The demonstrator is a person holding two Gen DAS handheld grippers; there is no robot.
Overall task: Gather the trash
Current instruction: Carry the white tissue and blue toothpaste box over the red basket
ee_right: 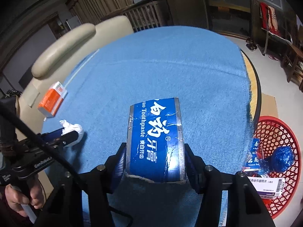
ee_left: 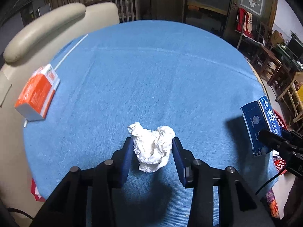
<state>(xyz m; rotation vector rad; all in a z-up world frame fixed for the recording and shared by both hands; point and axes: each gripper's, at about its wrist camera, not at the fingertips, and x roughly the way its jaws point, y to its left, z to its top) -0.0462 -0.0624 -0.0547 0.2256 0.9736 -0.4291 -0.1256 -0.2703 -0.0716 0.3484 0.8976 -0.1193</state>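
My left gripper (ee_left: 152,141) is shut on a crumpled white tissue (ee_left: 153,147) just above the blue tablecloth (ee_left: 151,75). The tissue also shows in the right wrist view (ee_right: 73,127). My right gripper (ee_right: 155,147) is shut on a blue toothpaste box (ee_right: 156,141) and holds it above the cloth near the table's right edge; the box shows in the left wrist view (ee_left: 259,124). An orange and white box (ee_left: 37,92) lies at the cloth's left edge and shows in the right wrist view (ee_right: 52,99). A red mesh basket (ee_right: 280,132) stands on the floor at the right.
The basket holds a blue crumpled wrapper (ee_right: 282,158), small boxes and a white carton (ee_right: 267,186). A beige sofa (ee_left: 37,32) stands behind the table's left side. A thin white straw (ee_left: 72,50) lies on the cloth at the far left. Wooden chairs (ee_left: 289,92) stand at the right.
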